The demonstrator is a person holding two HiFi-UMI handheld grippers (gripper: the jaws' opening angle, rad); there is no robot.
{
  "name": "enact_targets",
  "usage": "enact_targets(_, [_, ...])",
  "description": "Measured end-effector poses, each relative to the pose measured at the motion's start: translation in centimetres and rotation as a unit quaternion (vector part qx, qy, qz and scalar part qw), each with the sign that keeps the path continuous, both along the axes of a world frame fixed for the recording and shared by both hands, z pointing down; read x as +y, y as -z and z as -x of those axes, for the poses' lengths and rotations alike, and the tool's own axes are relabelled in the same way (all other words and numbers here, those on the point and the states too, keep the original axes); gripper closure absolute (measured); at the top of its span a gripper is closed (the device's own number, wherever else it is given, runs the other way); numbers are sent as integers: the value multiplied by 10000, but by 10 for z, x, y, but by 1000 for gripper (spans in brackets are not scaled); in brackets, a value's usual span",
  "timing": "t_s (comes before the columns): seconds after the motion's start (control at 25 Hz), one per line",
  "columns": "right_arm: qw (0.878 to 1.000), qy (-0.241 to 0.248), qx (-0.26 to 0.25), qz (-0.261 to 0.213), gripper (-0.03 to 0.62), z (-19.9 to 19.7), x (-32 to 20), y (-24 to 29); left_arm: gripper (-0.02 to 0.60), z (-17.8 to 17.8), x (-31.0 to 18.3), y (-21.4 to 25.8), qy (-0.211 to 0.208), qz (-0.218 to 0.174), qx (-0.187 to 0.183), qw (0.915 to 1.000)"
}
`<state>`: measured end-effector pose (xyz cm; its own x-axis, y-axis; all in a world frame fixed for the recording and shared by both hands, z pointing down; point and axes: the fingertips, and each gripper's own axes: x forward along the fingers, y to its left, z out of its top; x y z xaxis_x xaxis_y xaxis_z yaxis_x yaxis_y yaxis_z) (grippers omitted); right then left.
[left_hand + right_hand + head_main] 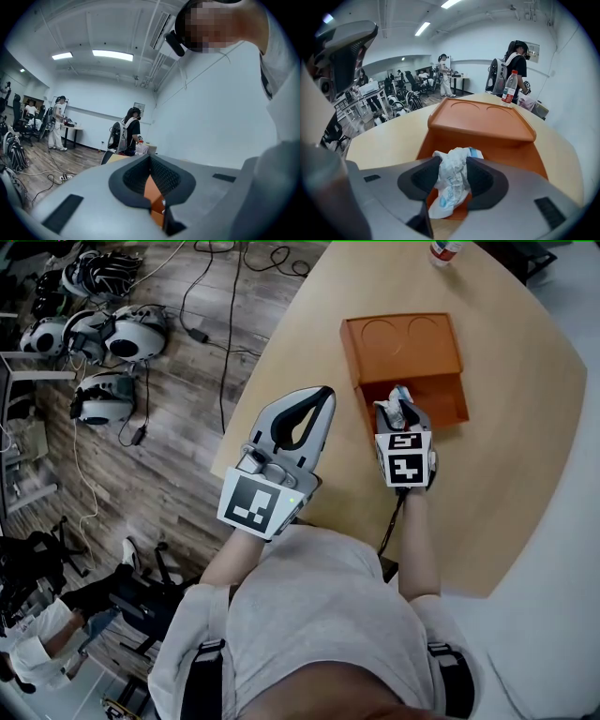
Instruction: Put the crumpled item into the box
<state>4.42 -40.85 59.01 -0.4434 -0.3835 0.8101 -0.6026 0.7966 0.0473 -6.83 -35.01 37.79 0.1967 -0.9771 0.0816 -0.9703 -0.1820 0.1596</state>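
Note:
A crumpled white wrapper point(451, 180) sits between the pads of my right gripper point(452, 177), touching both, so the gripper is shut on it. The wrapper point(395, 401) hangs just over the near, open part of the orange box point(403, 352), whose far half is covered by a lid with two round dents point(480, 117). My right gripper point(401, 411) stands at the box's front edge. My left gripper point(323, 393) hovers at the table's left edge, left of the box, jaws shut and empty; its tips point(150, 159) meet, with orange showing through the gap behind them.
The round wooden table point(525, 456) carries a water bottle point(442, 251) beyond the box, also in the right gripper view point(509, 87). Several headsets point(103, 334) and cables point(225, 324) lie on the floor to the left. People stand in the room's background point(131, 133).

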Motion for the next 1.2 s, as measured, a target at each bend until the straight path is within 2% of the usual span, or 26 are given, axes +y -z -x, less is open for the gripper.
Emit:
enact_targets(0.16, [10000, 4, -17, 36, 418, -1, -1, -2, 568, 1, 2, 0, 41, -106, 26, 9999])
enact_targets(0.28, [10000, 14, -25, 61, 403, 0, -1, -1, 568, 3, 6, 3, 59, -45, -14, 10000])
enact_targets(0.44, [10000, 32, -55, 61, 393, 1, 2, 0, 568, 7, 12, 12, 172, -235, -3, 9996])
enact_targets(0.64, [9980, -264, -569, 76, 397, -1, 6, 11, 568, 8, 26, 9, 157, -191, -50, 9997])
enact_targets(0.72, [9959, -437, -788, -90, 447, -3, 7, 20, 568, 9, 29, 11, 134, -241, -48, 9996])
enact_targets(0.8, [9925, -608, -1023, -280, 542, -6, 9, 32, 568, 10, 33, 13, 98, -279, -35, 9996])
enact_targets(0.88, [9884, -749, -1258, -410, 581, -7, 14, 42, 568, 9, 37, 14, 25, -307, -16, 9995])
enact_targets(1.2, [9702, -1304, -1848, -871, 583, -21, 39, 82, 568, -4, 51, 19, -500, -438, -42, 9978])
